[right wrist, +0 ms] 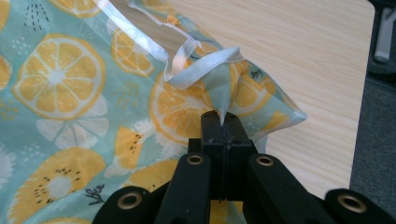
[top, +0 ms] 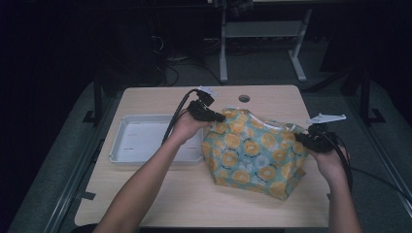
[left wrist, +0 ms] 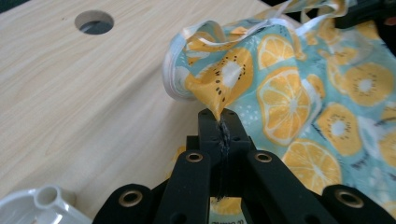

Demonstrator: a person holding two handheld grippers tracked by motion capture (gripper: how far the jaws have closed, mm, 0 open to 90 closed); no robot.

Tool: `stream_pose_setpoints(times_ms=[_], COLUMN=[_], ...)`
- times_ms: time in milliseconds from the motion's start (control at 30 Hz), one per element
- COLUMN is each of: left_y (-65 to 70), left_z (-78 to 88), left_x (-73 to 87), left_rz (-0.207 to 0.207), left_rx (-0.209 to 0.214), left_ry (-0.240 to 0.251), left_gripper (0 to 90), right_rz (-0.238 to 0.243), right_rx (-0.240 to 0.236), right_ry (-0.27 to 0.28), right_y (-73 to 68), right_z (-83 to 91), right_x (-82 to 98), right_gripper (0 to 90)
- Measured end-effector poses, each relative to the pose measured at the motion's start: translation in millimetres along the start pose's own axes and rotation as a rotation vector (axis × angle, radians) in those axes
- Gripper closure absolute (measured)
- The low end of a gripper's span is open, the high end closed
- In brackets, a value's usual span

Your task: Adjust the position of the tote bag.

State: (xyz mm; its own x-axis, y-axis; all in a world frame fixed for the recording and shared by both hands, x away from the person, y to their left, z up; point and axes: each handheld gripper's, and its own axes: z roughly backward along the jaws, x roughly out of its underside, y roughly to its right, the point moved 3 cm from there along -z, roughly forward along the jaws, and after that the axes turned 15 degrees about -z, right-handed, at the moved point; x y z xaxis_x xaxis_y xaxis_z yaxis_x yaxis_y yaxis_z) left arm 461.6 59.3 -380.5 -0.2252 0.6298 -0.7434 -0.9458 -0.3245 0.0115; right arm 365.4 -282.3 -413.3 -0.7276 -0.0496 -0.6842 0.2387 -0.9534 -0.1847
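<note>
A: Fruit-print cloth point(top: 255, 153), teal with orange and kiwi slices and a pale trimmed hem, is seen raised over the middle of the worktop point(top: 160, 194), its lower folds resting on the wood just beside the white tray point(top: 145, 138).

B: How is it held?

A: One corner is clenched in the left claw point(left wrist: 219, 122), the opposite corner in the right claw point(right wrist: 223, 122); both sets of jaws are pressed tight on fabric.

B: Which relation matters for the coming move?

A: The long axis of the cloth is stretched from claw to claw, left to right across the worktop. Neither hand is nearer; the fabric hangs between them, so an even spread or fold would likely be governed by that line.
</note>
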Motion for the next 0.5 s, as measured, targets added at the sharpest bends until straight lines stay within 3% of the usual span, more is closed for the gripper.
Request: stream_pose_setpoints(times_ms=[167, 500], left_y=[15.4, 39.9], left_z=[15.5, 31.4], left_x=[6.5, 28.9], left_rz=[-0.016, -0.03], left_rx=[0.018, 0.054], left_ry=[0.026, 0.051], left_gripper=[89.4, 89.3], right_rz=[0.035, 0.075], right_rx=[-0.012, -0.056], right_ry=[0.012, 0.02], right_y=[-13.6, -33.3], right_z=[16.7, 44.5], right_x=[5.9, 28.1], right_gripper=[89.3, 89.2])
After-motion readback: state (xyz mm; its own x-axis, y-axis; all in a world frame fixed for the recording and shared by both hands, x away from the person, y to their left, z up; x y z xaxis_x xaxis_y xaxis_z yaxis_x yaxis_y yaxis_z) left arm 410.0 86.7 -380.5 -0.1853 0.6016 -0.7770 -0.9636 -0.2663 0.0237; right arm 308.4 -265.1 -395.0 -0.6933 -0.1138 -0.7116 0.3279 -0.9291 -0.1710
